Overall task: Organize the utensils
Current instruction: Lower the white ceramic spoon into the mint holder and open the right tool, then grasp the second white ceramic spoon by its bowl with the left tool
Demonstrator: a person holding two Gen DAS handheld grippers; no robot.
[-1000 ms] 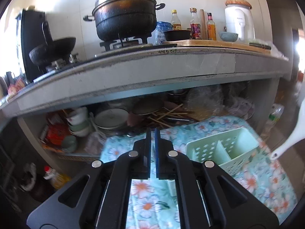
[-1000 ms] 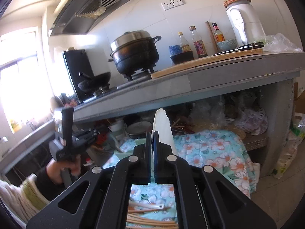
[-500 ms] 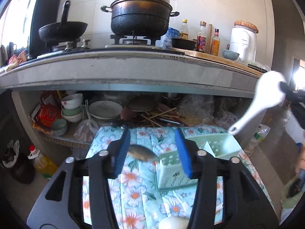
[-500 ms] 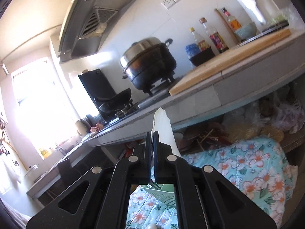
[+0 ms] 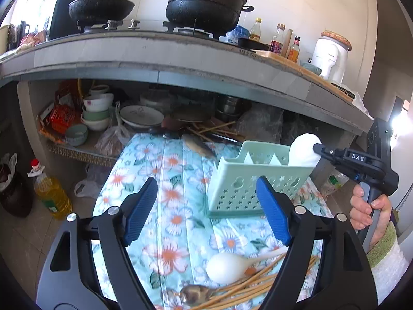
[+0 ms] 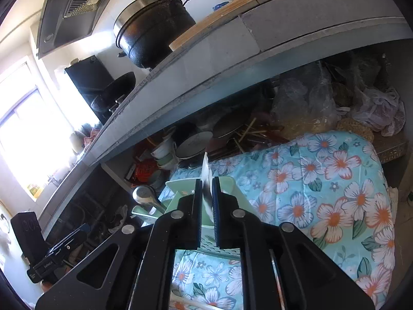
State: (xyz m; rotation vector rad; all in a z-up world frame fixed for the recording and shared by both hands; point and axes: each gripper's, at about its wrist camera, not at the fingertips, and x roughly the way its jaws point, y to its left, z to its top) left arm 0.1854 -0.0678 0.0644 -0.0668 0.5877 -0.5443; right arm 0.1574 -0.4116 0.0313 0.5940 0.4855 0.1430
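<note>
A pale green slotted basket [image 5: 258, 180] stands on the flowered tablecloth [image 5: 165, 186]. My right gripper [image 5: 317, 147] holds a white spoon [image 5: 301, 152] upright over the basket's right end. Its jaws are opening: in the right wrist view the spoon [image 6: 208, 180] stands edge-on between the pads of the right gripper [image 6: 207, 183], with a thin gap beside it. A metal spoon [image 6: 143, 193] leans out of the basket [image 6: 180, 199]. My left gripper [image 5: 206, 206] hangs wide open and still opening, nothing between its blue pads. Below it lie another white spoon [image 5: 227, 267], chopsticks [image 5: 260, 288] and a metal spoon [image 5: 193, 294].
Just behind the table a concrete counter [image 5: 180, 59] overhangs a shelf crowded with bowls [image 5: 96, 113], plates and bags. A black pot [image 5: 206, 7] and a wok [image 5: 100, 7] sit on the stove. An oil bottle [image 5: 51, 193] stands on the floor at the left.
My left gripper went from shut to wide open and dropped closer to the table. My right gripper carried the white spoon down to the basket, and its jaws parted slightly.
</note>
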